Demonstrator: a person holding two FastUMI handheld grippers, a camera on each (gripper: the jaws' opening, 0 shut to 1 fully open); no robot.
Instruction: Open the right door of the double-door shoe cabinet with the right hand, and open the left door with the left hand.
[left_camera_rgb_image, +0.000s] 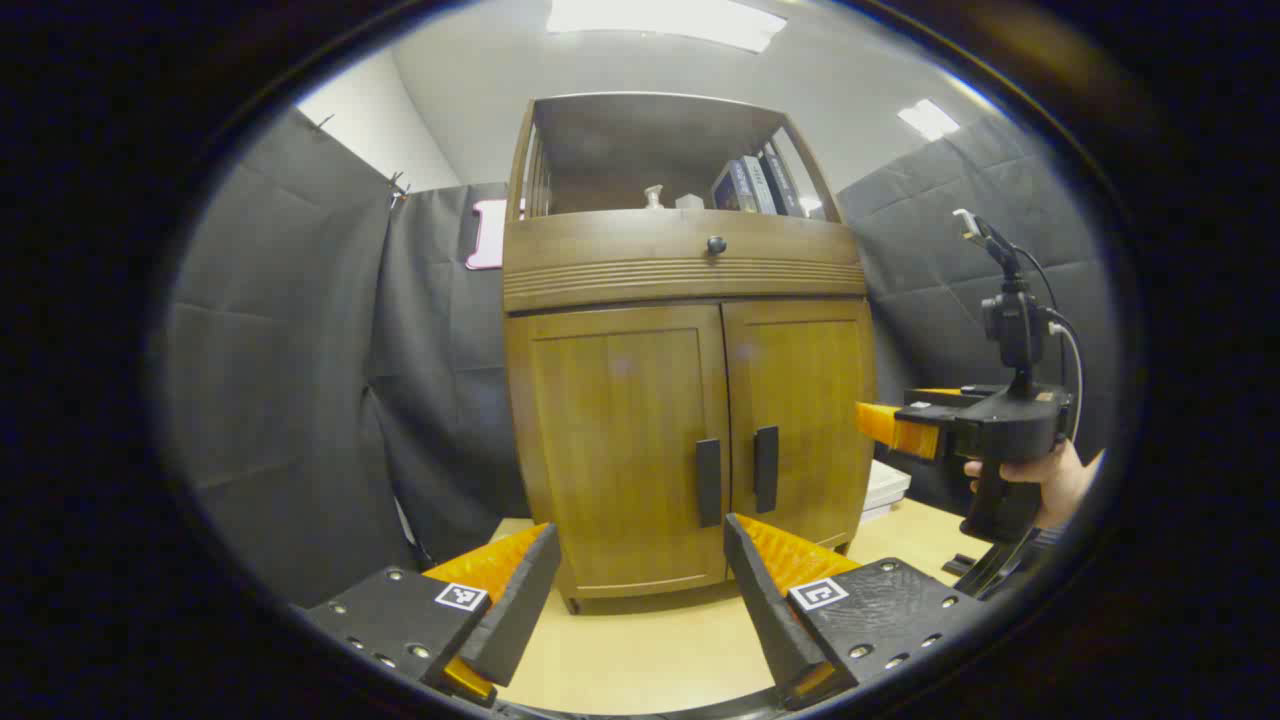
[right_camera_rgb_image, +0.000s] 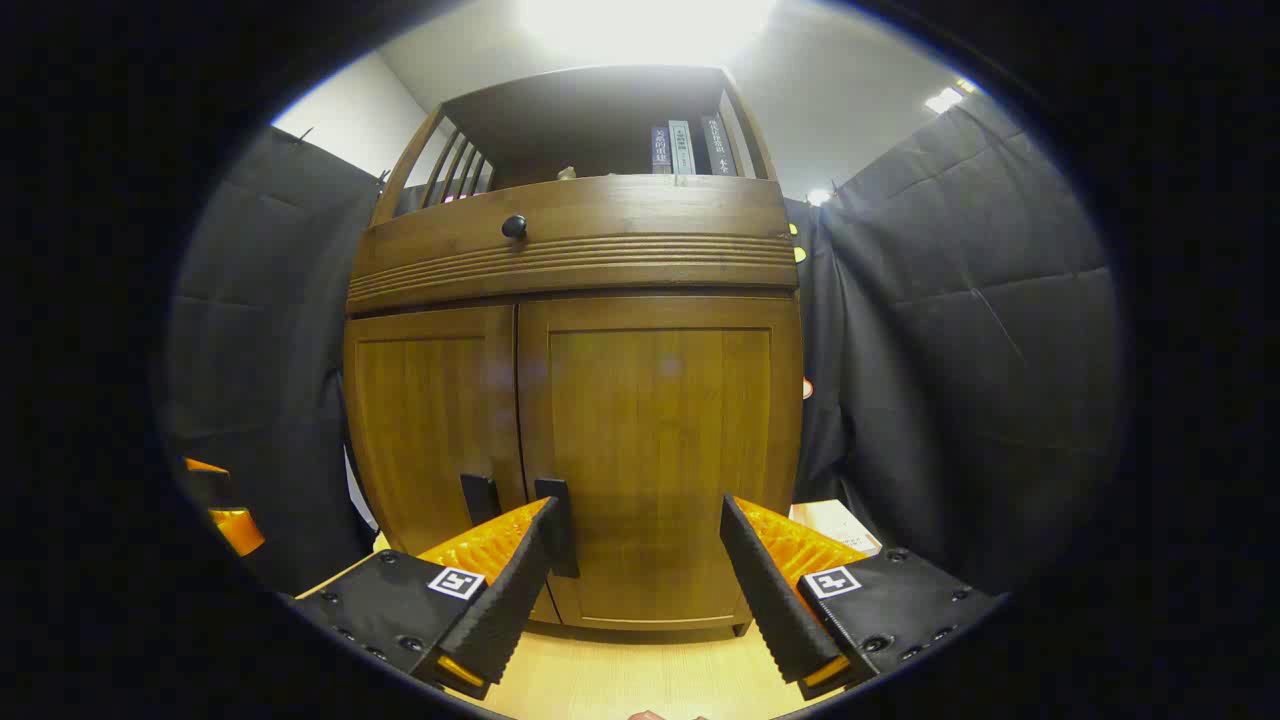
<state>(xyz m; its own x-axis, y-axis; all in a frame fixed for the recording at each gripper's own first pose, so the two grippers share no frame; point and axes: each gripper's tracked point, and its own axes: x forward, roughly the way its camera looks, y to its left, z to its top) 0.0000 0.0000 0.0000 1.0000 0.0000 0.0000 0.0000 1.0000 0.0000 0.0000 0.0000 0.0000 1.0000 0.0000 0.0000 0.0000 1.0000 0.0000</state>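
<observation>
- Left gripper (left_camera_rgb_image: 640, 570): jaws spread wide, nothing between them, touching nothing. It sits a bit back from the cabinet (left_camera_rgb_image: 690, 270), low, pointed at the bottom of the left door (left_camera_rgb_image: 625, 440).
- Left door is shut. Its handle (left_camera_rgb_image: 708, 482) is a dark bar running straight up and down, right by the centre seam. From the left jaws it's ahead, slightly up and toward the right finger.
- Right door (right_camera_rgb_image: 660, 450) is shut too, with the same kind of vertical handle (right_camera_rgb_image: 556, 525) just across the seam.
- Right gripper (right_camera_rgb_image: 635, 580): jaws also wide and empty. In its own view the right handle sits just above its left finger (right_camera_rgb_image: 500, 590), so it's off-centre, not between the fingers yet. Looks nearer its door than the left one is.
- From the left gripper view, the right gripper (left_camera_rgb_image: 885, 425) hangs off to the right of the cabinet, held by a hand (left_camera_rgb_image: 1060, 480).
- My read: right goes first. It probably needs to shift left so the upright bar lands between the fingers, then close across it.
</observation>
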